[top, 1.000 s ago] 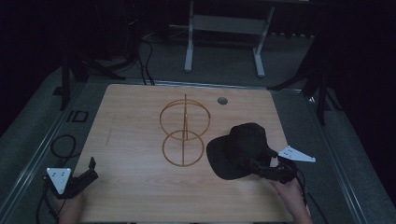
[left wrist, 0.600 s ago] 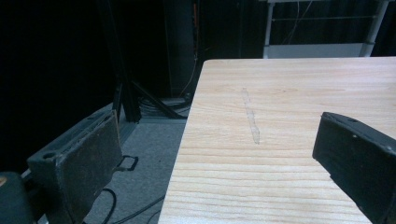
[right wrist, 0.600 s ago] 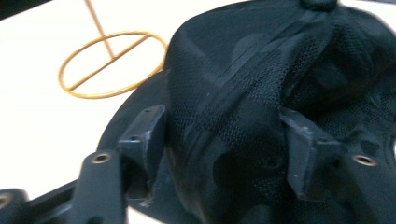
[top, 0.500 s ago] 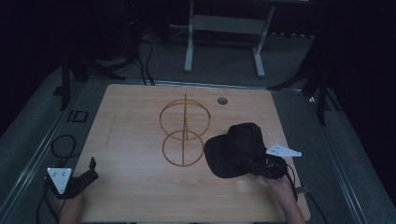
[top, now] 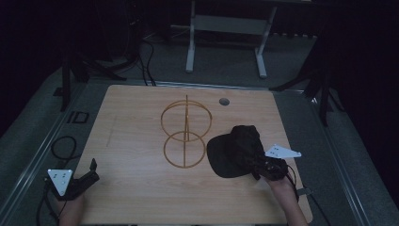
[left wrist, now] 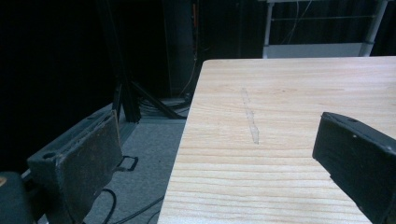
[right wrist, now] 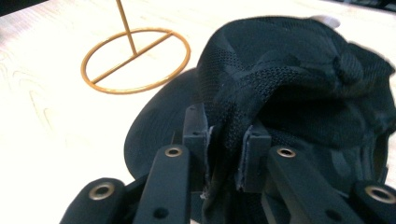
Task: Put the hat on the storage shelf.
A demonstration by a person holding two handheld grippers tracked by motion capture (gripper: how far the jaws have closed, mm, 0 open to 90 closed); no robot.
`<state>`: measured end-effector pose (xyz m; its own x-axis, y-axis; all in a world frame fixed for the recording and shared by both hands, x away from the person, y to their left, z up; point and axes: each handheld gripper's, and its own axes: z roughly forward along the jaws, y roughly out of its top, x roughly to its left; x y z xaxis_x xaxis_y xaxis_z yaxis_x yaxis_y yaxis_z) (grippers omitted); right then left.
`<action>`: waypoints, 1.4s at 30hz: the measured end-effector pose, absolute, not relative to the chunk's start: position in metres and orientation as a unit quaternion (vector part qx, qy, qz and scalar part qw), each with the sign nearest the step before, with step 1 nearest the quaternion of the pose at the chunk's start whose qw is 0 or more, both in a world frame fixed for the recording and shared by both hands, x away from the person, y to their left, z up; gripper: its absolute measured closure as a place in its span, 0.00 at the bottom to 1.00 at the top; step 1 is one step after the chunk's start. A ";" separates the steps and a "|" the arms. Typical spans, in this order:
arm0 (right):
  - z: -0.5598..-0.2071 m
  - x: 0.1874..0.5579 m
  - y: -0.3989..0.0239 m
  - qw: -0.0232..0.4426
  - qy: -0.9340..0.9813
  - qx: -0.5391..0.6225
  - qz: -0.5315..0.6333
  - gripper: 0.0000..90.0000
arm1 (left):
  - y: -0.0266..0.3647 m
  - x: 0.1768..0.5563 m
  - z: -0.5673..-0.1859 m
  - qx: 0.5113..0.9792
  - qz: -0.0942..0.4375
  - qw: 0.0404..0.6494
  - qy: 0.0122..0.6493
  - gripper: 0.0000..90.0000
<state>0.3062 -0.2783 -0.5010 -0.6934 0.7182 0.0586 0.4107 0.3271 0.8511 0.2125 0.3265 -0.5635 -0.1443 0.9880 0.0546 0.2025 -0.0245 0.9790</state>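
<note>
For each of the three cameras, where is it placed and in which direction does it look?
High view: above the near side, looking forward and down on the table; both hands show.
Left gripper view: on the left gripper, facing the table's edge; open jaws show.
Right gripper view: on the right gripper, facing the cap it pinches.
High and right views share cap and gold stand.

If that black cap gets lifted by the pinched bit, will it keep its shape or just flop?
Probably flop: the black cap is thin mesh, already bunched between the right gripper jaws. Its brim looks flatter, so likely stiffer. It seems light, so it shouldn't slip out easily.
</note>
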 end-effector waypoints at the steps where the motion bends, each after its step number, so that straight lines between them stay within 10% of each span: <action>1: -0.500 0.305 -0.278 0.170 0.796 0.354 0.460 0.87 | 0.327 0.212 -0.564 0.519 0.493 0.399 0.573 0.02; 42: -0.335 0.293 -0.306 0.248 0.744 0.303 0.542 0.90 | 0.327 0.213 -0.563 0.519 0.492 0.400 0.574 0.02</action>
